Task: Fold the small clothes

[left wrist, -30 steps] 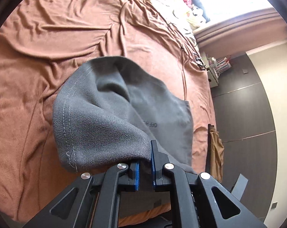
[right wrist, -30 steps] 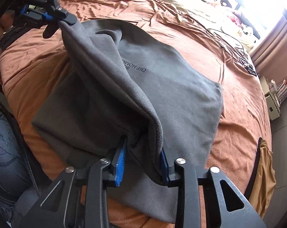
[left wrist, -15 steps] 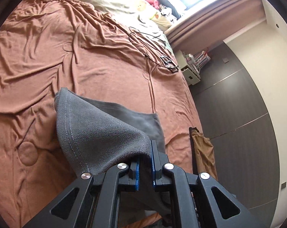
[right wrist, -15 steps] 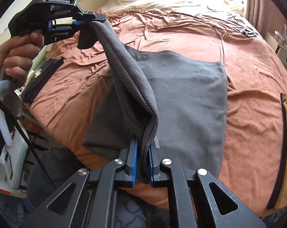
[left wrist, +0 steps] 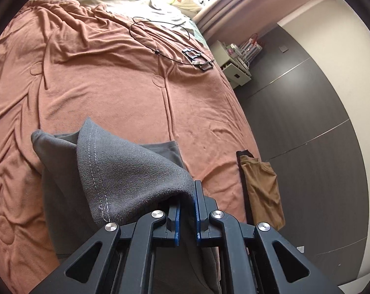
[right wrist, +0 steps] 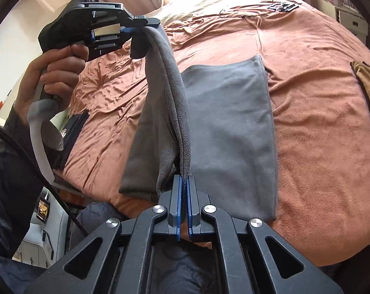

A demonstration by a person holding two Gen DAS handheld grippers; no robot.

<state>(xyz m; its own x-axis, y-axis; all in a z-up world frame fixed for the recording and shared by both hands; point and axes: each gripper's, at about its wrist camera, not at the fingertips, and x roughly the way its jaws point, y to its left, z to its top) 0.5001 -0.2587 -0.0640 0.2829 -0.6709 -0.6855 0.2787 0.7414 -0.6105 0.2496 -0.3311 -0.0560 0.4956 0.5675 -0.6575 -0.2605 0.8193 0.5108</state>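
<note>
Rust-brown bedspread (right wrist: 307, 103), grey garment (right wrist: 234, 122) partly flat on it, black cable (left wrist: 160, 36), tan cloth (left wrist: 263, 191) at edge

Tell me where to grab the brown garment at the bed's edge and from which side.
Take the brown garment at its upper hem, where it meets the dark strip beside the bed cover, coming from above on the wardrobe side. It hangs flat off the bed's edge, so that top edge looks the most exposed part to pinch. Both tools are busy holding the grey garment.

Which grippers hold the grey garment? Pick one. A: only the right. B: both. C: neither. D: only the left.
B: the left gripper and the right gripper each pinch an edge of the grey garment, lifting a fold off the bed.
</note>
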